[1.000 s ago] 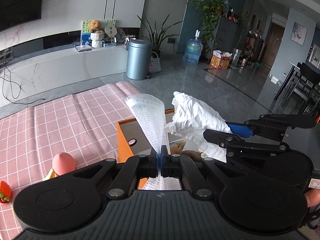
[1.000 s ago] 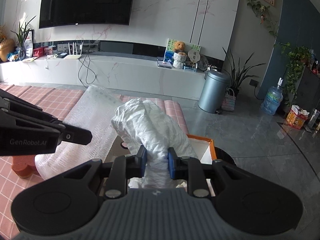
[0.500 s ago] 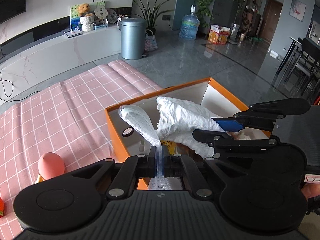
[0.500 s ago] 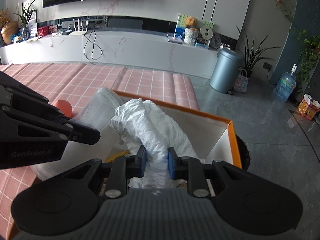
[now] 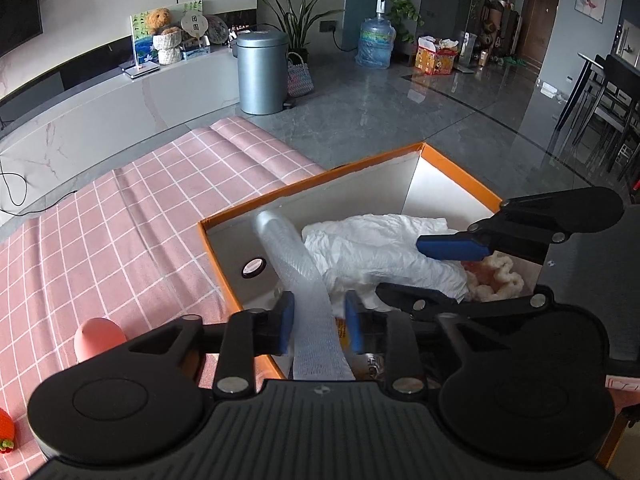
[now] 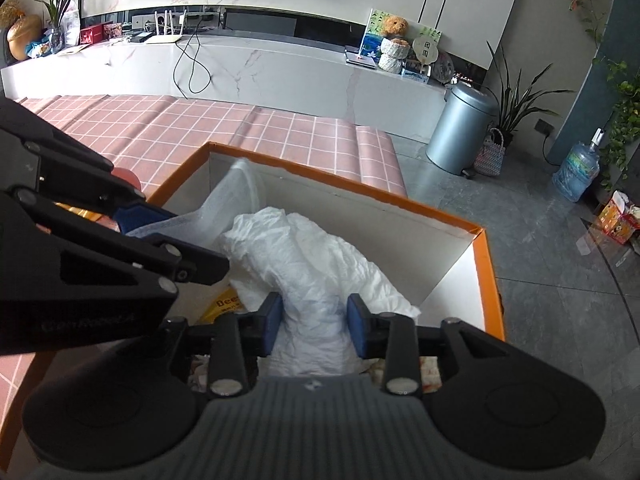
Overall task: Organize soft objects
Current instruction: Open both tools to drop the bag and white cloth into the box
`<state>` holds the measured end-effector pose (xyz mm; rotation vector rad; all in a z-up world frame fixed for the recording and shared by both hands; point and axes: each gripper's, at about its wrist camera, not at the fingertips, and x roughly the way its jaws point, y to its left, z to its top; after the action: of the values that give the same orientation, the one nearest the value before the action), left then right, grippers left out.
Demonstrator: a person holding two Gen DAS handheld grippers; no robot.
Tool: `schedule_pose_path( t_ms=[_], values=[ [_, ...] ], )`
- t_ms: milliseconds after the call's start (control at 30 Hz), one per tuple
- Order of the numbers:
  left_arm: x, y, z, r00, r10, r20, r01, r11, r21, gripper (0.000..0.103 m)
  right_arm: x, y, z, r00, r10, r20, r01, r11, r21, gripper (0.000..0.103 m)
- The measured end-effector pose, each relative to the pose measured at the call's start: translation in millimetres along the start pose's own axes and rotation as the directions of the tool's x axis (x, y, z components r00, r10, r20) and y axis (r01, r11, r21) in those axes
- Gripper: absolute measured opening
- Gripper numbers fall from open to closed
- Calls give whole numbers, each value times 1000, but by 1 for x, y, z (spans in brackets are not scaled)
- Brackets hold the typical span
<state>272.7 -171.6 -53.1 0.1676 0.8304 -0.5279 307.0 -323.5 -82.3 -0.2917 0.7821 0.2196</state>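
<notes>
In the left wrist view the left gripper (image 5: 320, 318) sits at lower centre with its blue pads (image 5: 285, 322) spread apart; a strip of bubble wrap (image 5: 298, 276) runs up between them, not pinched, and curls toward the upper left into the orange-rimmed cardboard box (image 5: 460, 168). Just right of the strip, in the middle of the frame, lies the crumpled white plastic bag (image 5: 376, 246), resting inside the box. The right gripper (image 5: 516, 256) enters from the right edge, one blue-tipped finger above the bag and one black finger below it. A cream, fluffy soft item (image 5: 500, 278) lies in the box behind that gripper. A pink rounded toy (image 5: 98, 338) stands on the pink checked tablecloth (image 5: 120, 240) at lower left, outside the box.

In the right wrist view the right gripper (image 6: 314, 322) is at lower centre, pads (image 6: 273, 322) parted, with the white plastic bag (image 6: 304, 264) lying between them and spreading upward into the box (image 6: 486, 280). Whether the pads touch the bag cannot be told. The bubble wrap (image 6: 236, 196) leans against the box's far left wall at centre left, behind the left gripper (image 6: 152, 236) that reaches in from the left edge. A yellow printed packet (image 6: 226, 304) shows under the bag.
</notes>
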Motion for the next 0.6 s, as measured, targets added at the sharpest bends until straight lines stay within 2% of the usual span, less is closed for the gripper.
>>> schedule_pose_path(
  t_ms=[100, 233, 300, 433, 600],
  values=[
    [-3, 2, 1, 1000, -5, 12, 5, 1000, -7, 49, -8, 1, 1, 999, -32, 13, 33, 999, -30, 43],
    [-13, 3, 1, 999, -21, 31, 22, 999, -32, 62, -22, 0, 1, 996, -75, 38, 77, 995, -64, 57],
    [-19, 1, 2, 999, -23, 47, 25, 999, -35, 73, -30, -1, 1, 995, -86, 51, 90, 994, -67, 59],
    [-32, -1, 1, 998, -27, 65, 30, 999, -42, 76, -46, 0, 0, 991, -112, 75, 117, 991, -72, 68],
    [-52, 5, -10, 994, -34, 104, 46, 993, -112, 77, -68, 4, -2, 986, -127, 104, 135, 988, -81, 71]
  ],
)
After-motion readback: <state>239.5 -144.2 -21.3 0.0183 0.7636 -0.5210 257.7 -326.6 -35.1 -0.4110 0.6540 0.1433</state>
